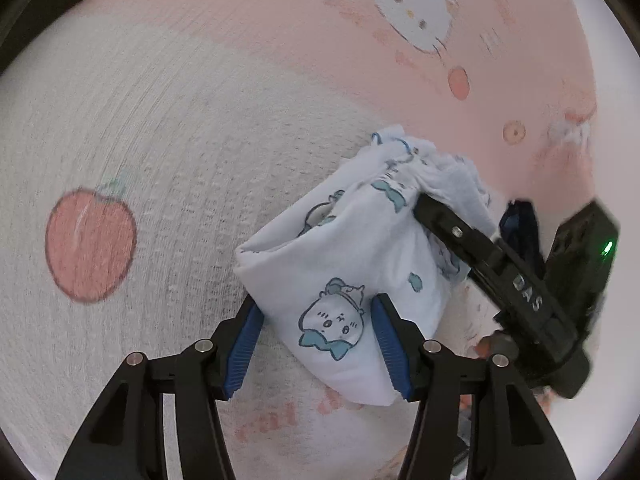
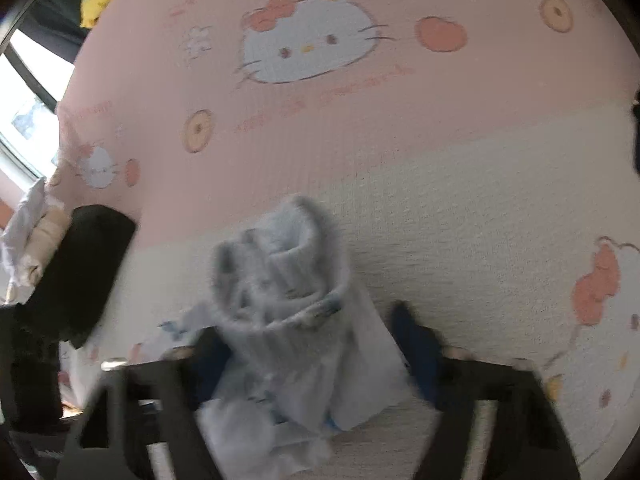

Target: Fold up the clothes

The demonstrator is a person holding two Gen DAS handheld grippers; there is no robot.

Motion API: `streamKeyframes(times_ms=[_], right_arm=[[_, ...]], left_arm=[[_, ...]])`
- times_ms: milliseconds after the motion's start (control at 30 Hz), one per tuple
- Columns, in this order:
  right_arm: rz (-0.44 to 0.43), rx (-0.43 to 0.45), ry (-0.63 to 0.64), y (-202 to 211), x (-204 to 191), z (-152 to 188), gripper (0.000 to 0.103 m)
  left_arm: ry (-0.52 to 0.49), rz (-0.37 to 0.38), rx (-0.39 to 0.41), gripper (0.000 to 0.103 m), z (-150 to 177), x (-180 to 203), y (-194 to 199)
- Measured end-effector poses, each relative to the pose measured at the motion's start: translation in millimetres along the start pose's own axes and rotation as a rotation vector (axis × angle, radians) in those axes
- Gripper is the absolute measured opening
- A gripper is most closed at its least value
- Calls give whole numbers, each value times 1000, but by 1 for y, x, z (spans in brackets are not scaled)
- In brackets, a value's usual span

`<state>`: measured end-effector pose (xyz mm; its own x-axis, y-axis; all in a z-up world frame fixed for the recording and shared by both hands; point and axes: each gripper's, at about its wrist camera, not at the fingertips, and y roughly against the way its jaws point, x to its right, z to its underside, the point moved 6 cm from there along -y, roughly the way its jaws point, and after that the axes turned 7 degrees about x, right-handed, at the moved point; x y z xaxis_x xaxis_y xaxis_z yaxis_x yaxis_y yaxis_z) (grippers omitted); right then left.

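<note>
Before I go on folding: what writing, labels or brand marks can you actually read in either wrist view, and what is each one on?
"DAS" – white letters on the arm of the right hand-held gripper, seen in the left wrist view.
Pink lettering on the blanket near the left hand-held gripper: too blurred to read.
Pink script lines on the blanket beside the cat-face print, right wrist view: too blurred to read.
The pale blue garment carries cartoon figures only, no text.

A pink-and-cream cartoon-cat printed bedsheet (image 2: 400, 128) is covering the work surface. Daylight is entering through a window (image 2: 24, 92) at nine o'clock.
</note>
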<state>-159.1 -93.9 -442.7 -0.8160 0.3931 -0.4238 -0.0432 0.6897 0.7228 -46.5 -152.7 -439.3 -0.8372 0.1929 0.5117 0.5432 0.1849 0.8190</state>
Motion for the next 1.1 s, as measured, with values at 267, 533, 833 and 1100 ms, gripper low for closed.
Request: streamKeyframes(times_ms=[267,533,833,1100], right_arm=[[42,52,-77,13,-11,15,36],[19,34,-189,31,-11,53,35],[33,77,-279,68,-18,96,35],[23,154,-457,99,-3,140,35]], left_arm=[[-174,-15,-11,37,2,10,10],[-227,11,-30,37,12,11,35],[-311,34,-65,37,32,12,58],[-439,65,-109,37,44,1,63]])
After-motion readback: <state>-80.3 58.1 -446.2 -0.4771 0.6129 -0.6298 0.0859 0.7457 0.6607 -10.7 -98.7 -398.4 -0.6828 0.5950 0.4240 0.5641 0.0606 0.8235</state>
